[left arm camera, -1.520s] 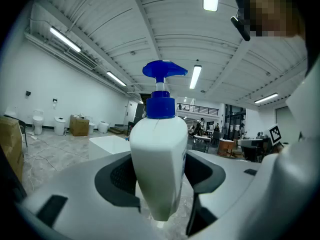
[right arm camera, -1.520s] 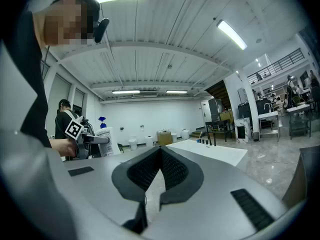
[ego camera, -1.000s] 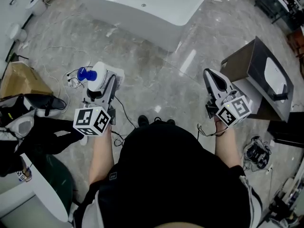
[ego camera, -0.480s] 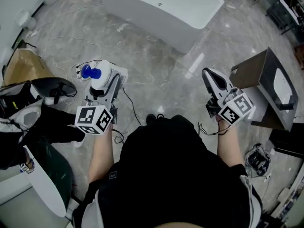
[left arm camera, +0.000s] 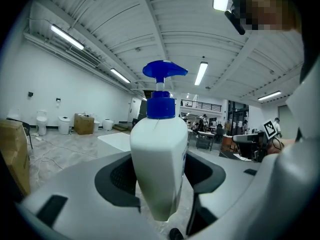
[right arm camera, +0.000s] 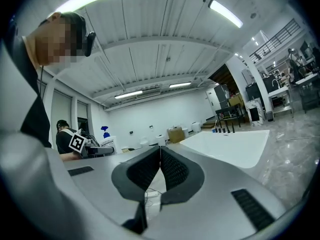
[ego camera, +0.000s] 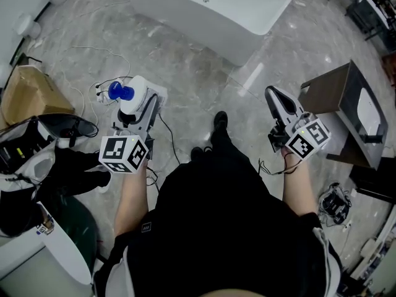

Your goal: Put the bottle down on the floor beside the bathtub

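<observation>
Bottle (left arm camera: pixel 159 154) upright, tight in left claw (left arm camera: pixel 160 180)

Cardboard box (ego camera: pixel 28 98) far left; dark cabinet (ego camera: pixel 333 104) w/ white top (ego camera: pixel 365 113) right.

black short-sleeved top (ego camera: pixel 235 228), probably black shoe (ego camera: pixel 219 121); white-grey, marker-cubed left claw (ego camera: pixel 141 107), right claw (ego camera: pixel 271 93)
</observation>
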Tool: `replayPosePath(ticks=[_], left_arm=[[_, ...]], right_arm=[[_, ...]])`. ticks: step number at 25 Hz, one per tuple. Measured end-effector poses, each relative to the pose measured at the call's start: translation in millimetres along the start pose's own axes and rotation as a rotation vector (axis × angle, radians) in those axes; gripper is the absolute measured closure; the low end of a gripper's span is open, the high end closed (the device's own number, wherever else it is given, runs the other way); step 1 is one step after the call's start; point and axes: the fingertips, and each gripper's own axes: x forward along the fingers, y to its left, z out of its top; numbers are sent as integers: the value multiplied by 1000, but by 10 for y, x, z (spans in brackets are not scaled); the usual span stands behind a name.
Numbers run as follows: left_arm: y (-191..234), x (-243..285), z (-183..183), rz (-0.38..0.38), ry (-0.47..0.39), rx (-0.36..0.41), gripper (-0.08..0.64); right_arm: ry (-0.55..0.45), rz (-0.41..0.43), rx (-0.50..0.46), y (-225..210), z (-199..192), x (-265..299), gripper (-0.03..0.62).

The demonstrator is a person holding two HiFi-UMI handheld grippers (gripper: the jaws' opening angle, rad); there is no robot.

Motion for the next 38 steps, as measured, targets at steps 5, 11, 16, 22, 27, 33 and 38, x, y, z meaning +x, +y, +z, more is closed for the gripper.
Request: replayPosePath(ticks=[5, 11, 16, 22, 27, 33, 38], left_arm=[[-43, 398, -23, 13, 11, 21, 287], [15, 1221, 347, 27, 25, 55, 287], [-293, 1877, 755, -20, 29, 85, 288], [-406, 2569, 623, -25, 32, 101, 288], [-219, 2989, 35, -29, 31, 69, 288], [-25, 3386, 399, -48, 79, 77, 288], [430, 3881, 602, -80, 101, 50, 288]], right_arm=[[0, 15, 30, -422, -54, 148, 563], [19, 3, 7, -1090, 247, 697, 563], [34, -27, 10, -1604, 594, 971, 563], [58, -2, 30, -2096, 468, 1252, 563], [110, -29, 30, -2438, -164, 1507, 563], [158, -68, 76, -2657, 172, 1805, 563], [191, -110, 79, -2800, 381, 2370, 563]])
